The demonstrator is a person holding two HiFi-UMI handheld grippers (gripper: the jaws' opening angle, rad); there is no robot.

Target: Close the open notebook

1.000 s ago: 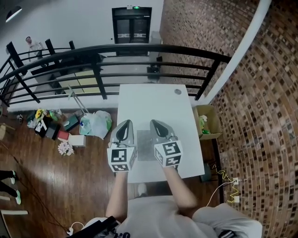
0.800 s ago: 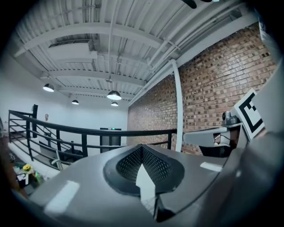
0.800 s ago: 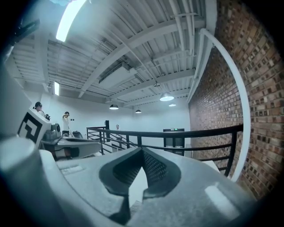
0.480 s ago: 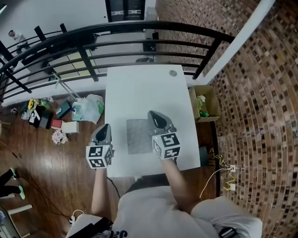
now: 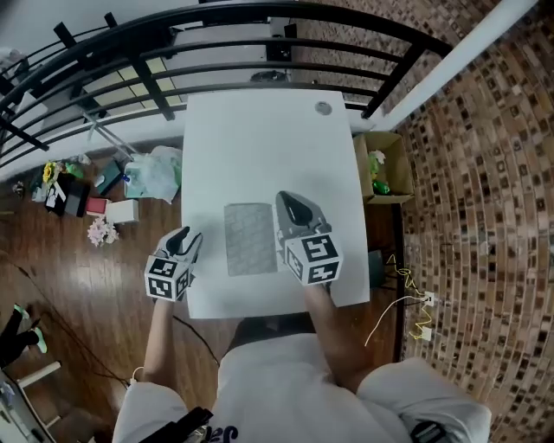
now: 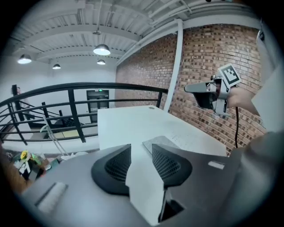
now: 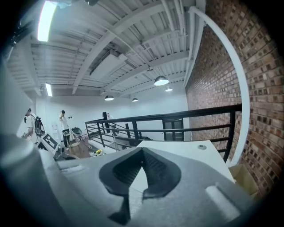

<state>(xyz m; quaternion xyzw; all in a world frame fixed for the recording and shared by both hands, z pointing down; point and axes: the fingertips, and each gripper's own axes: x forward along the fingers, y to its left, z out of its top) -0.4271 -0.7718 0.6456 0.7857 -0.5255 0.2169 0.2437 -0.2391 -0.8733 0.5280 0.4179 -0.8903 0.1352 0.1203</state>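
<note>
The notebook (image 5: 249, 238) lies flat on the white table (image 5: 260, 147), in the near half and a little left of the middle; a gray patterned face is turned up. In the left gripper view a pale strip with faint lines shows just beside its right edge, and I cannot tell if this is a page.

The left tongs (image 5: 182, 238) are beside the left edge of the table, outside it and over the wooden floor (image 5: 69, 285), pointing forward and down; they are apart from the notebook. Their jaws are opening; a clear gap stands between the two black pads, and through it only the table top is seen, nothing is gripped.

The right tongs (image 5: 291, 202) are over the table, along the right edge of the notebook and covering a part of it in the head view; I cannot tell if they touch it. Their jaws are closed, the tips meet, and nothing is between them.

Behind the table runs a black railing (image 5: 216, 26); a cardboard box (image 5: 381, 173) stands on the floor at the right, near the brick wall (image 5: 485, 173).
</note>
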